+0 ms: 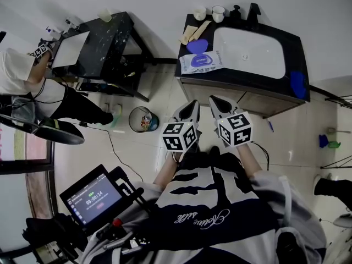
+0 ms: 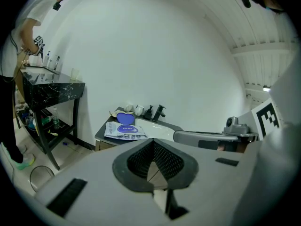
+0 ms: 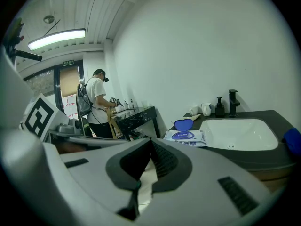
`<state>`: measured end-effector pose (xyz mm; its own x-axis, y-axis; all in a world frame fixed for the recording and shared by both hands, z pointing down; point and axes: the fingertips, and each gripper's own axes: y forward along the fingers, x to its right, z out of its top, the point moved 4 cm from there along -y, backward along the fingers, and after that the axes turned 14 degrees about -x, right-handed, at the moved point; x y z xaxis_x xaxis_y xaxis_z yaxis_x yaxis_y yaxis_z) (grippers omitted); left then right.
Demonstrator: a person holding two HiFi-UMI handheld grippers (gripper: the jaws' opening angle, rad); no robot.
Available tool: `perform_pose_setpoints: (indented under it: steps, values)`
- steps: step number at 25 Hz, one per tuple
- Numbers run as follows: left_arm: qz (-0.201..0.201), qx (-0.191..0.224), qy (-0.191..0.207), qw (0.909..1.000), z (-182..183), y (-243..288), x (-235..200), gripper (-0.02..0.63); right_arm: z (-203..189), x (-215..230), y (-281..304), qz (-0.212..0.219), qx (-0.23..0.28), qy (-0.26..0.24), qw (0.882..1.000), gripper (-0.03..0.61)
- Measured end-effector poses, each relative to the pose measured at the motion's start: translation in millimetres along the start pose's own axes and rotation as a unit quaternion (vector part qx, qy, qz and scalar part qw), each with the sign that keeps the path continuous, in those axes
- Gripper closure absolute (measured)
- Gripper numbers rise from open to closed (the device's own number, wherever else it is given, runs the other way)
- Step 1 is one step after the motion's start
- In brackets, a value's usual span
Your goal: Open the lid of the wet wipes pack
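Observation:
The white wet wipes pack (image 1: 201,62) lies flat at the left end of the dark sink counter (image 1: 242,82). Its blue lid (image 1: 197,46) stands raised behind it. The left gripper view shows the pack (image 2: 123,132) and lid (image 2: 125,118) far ahead, and the right gripper view shows the same pack (image 3: 186,136) and lid (image 3: 182,124). My left gripper (image 1: 190,109) and right gripper (image 1: 219,104) hang side by side over the floor, well short of the counter. Both are shut and hold nothing, seen up close as the left gripper (image 2: 151,166) and the right gripper (image 3: 146,166).
A white basin (image 1: 250,51) fills the counter's middle, with two cups (image 1: 209,12), a soap dispenser (image 1: 235,11) and a black faucet (image 1: 253,11) behind. A bin (image 1: 141,119) stands on the floor. At the left, a person (image 1: 22,76) works at a black table (image 1: 104,45).

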<state>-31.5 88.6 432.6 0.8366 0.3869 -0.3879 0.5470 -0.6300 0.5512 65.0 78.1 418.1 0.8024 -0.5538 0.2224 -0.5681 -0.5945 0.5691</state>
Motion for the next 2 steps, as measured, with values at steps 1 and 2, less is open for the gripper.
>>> perform_pose_setpoints:
  steps: [1, 2]
  values:
    - [0.0, 0.0, 0.0, 1.0, 0.8, 0.0, -0.5, 0.615, 0.4, 0.1, 0.4, -0.001, 0.0, 0.0, 1.0, 0.58]
    - [0.0, 0.0, 0.001, 1.0, 1.6, -0.1, -0.9, 0.615, 0.8, 0.1, 0.8, -0.001, -0.001, 0.0, 1.0, 0.58]
